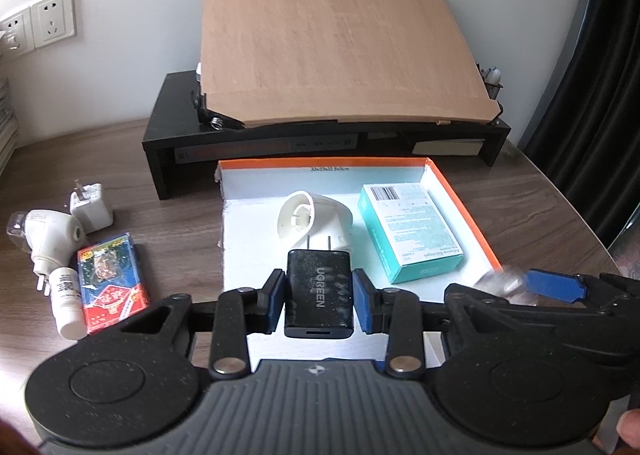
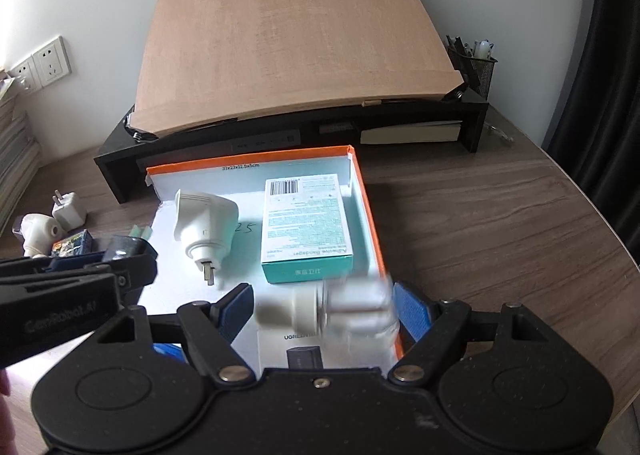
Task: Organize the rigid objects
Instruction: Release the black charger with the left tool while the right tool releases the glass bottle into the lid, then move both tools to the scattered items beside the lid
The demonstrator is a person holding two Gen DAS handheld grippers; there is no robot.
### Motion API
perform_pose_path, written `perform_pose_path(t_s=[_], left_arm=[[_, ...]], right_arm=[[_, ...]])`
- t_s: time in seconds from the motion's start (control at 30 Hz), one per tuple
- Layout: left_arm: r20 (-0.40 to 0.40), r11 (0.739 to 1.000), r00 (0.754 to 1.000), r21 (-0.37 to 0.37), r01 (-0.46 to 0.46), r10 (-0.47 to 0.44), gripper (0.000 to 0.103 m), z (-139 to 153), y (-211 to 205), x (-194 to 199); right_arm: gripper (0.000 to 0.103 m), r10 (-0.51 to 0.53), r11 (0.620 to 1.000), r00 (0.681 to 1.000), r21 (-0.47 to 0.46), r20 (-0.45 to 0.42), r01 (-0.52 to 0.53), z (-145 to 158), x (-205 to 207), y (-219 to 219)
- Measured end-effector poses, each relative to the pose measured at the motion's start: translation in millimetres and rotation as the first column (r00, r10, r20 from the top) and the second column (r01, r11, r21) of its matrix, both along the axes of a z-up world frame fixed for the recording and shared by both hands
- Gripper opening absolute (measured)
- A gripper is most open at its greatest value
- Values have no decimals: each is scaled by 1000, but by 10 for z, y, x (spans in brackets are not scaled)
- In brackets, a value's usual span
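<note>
Progress looks about half: orange-rimmed box [image 1: 460, 199] holds a teal carton [image 1: 412, 231] and white plug [image 1: 316, 221]. Left gripper [image 1: 319, 291] clamps the black charger [image 1: 319, 295] above it; right gripper [image 2: 324, 309], open, brackets a blurred white piece [image 2: 344, 309]. Four items wait on the desk [image 1: 168, 211].

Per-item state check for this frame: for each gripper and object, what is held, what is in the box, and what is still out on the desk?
left gripper: shut on black UGREEN charger, over the box.
right gripper: white object between its fingers, blurred; grip unclear.
orange-rimmed box: open, on desk.
white plug adapter: lying in box.
teal bandage box: lying flat in box.
white cube charger: on desk, outside box.
card pack: on desk, outside box.
</note>
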State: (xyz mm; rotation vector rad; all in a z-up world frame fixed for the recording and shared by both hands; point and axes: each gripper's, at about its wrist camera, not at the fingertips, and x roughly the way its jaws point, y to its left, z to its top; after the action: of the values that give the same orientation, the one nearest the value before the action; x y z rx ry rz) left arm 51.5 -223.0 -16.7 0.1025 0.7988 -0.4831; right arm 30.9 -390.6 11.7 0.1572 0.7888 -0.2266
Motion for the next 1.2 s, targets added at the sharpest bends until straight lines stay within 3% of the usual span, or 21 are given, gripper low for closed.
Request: perform_pose_path(t_s=[0.37, 0.57, 0.93, 1.2], left_arm=[[-44, 997, 996, 0, 76, -76, 36, -153, -204, 31], [-26, 993, 994, -35, 110, -111, 43, -94, -193, -57], [16, 998, 1000, -62, -23, 24, 54, 66, 258, -113], [25, 985, 986, -54, -162, 164, 58, 118, 767, -89]], right_arm=[[92, -92, 995, 995, -23, 51, 93, 142, -262, -139], [92, -104, 994, 992, -31, 72, 106, 236, -339, -103], [93, -21, 999, 994, -30, 105, 25, 337, -310, 263], [93, 91, 996, 990, -29, 105, -89, 361, -179, 703]])
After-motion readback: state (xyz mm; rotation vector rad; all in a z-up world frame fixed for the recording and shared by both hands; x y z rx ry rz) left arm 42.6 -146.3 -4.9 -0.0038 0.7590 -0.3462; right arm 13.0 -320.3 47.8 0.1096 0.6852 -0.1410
